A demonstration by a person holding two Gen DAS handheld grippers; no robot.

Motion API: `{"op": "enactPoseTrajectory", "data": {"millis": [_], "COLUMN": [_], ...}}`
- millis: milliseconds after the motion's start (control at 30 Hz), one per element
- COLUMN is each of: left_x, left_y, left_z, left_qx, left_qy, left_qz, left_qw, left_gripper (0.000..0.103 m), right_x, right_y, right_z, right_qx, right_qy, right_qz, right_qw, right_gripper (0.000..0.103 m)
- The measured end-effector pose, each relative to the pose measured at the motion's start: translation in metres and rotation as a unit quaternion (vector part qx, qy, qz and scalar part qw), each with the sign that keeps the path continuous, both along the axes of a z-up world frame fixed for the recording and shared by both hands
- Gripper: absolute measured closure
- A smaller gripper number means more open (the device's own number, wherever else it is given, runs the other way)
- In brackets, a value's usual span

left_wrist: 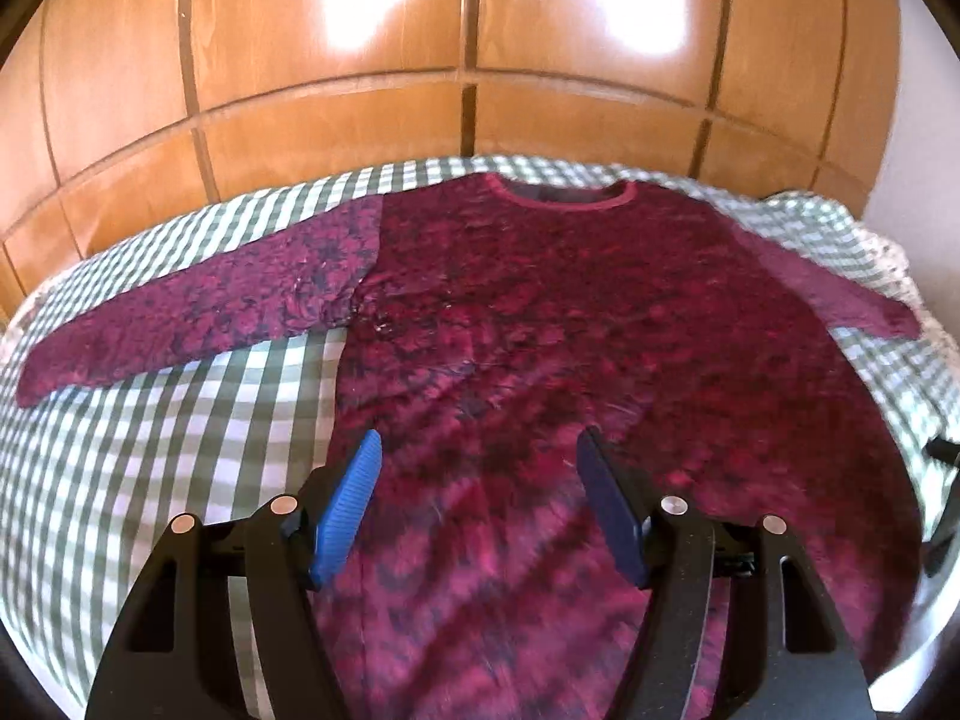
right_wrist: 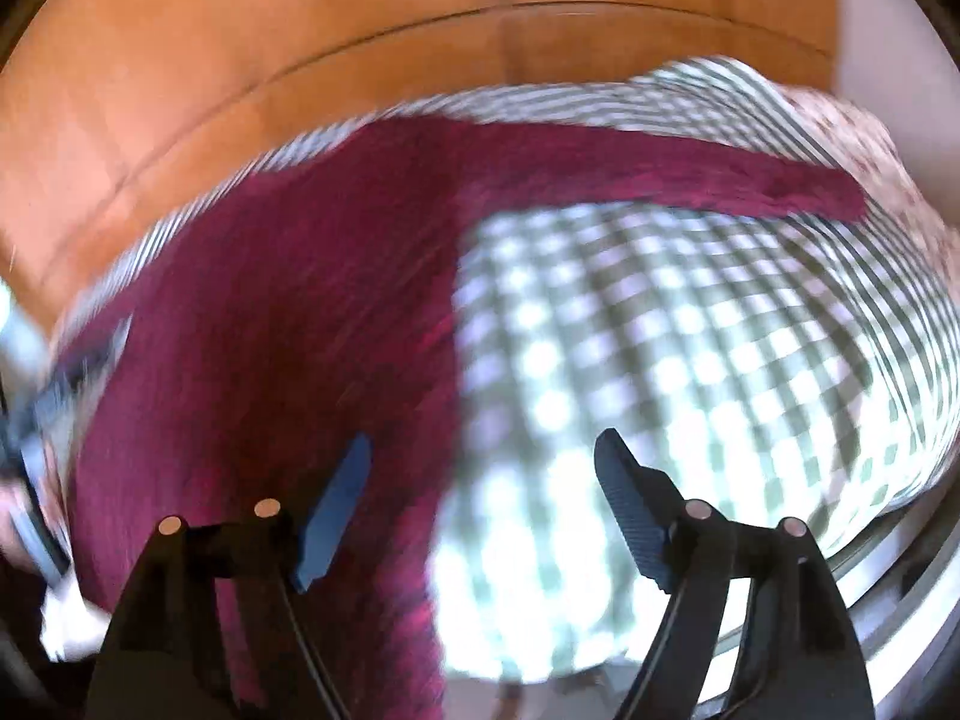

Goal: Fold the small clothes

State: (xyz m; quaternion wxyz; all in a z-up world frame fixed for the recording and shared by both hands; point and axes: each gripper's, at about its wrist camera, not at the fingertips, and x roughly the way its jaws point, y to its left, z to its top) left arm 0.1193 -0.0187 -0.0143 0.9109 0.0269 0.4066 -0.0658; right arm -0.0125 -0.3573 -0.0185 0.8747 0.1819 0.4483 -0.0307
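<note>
**Magenta top laid out flat, both grippers hanging over it with nothing in them**

So the dark magenta long-sleeved top with the mottled purple print (left_wrist: 540, 312) is spread flat on the green-and-white checked bedspread (left_wrist: 180, 420), neckline at the far end toward the orange-brown wooden panelled wardrobe doors (left_wrist: 336, 108), both sleeves stretched out to the sides. In the left wrist view the whole thing shows: pink-trimmed round collar at the far end, one sleeve running off to the left, the other off to the right toward the edge of the bed.

The left gripper (left_wrist: 479, 450) sits over the lower middle of the top's body, its two blue-padded fingers spread wide apart with only fabric showing between them. Whether the fingertips actually touch the cloth is hard to tell.

The right wrist view is pretty motion-blurred. The right gripper (right_wrist: 483, 450) also has its fingers wide apart and holds nothing; it's over the side edge of the top (right_wrist: 288, 312), one finger above the fabric and the other above bare checked bedspread (right_wrist: 660, 312). The sleeve on that side stretches away to the right, flat on the bedspread.
</note>
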Motion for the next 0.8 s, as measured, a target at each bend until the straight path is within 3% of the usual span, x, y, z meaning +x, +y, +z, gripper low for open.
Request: {"op": "enactPoseTrajectory", "data": {"millis": [133, 300, 467, 600, 667, 700, 733, 800], "left_x": [0.011, 0.008, 0.008, 0.007, 0.009, 0.01, 0.011, 0.012], "left_y": [0.011, 0.021, 0.017, 0.016, 0.017, 0.017, 0.017, 0.017], "left_z": [-0.029, -0.038, -0.041, -0.042, -0.044, -0.044, -0.044, -0.045], "left_qx": [0.0, -0.03, -0.025, -0.024, -0.026, -0.027, -0.028, -0.029], "left_qy": [0.041, 0.039, 0.037, 0.036, 0.037, 0.037, 0.037, 0.037], "left_qz": [0.019, 0.017, 0.012, 0.012, 0.009, 0.009, 0.009, 0.008], "left_qw": [0.999, 0.9986, 0.9989, 0.999, 0.9989, 0.9989, 0.9989, 0.9989], "left_gripper": [0.035, 0.027, 0.024, 0.022, 0.021, 0.02, 0.02, 0.019], "right_x": [0.03, 0.059, 0.09, 0.118, 0.132, 0.14, 0.146, 0.155], "right_y": [-0.068, -0.154, -0.201, -0.22, -0.223, -0.223, -0.223, -0.214], "right_z": [-0.014, -0.042, -0.044, -0.047, -0.046, -0.047, -0.044, -0.028], "right_qx": [0.056, 0.143, 0.169, 0.144, 0.119, 0.107, 0.097, 0.074], "right_qy": [-0.005, -0.004, -0.015, -0.002, 0.014, 0.019, 0.024, 0.007], "right_qz": [-0.111, -0.239, -0.306, -0.32, -0.321, -0.316, -0.312, -0.295], "right_qw": [0.992, 0.961, 0.937, 0.936, 0.94, 0.943, 0.945, 0.953], "right_gripper": [0.026, 0.035, 0.042, 0.05, 0.063, 0.079, 0.087, 0.091]}}
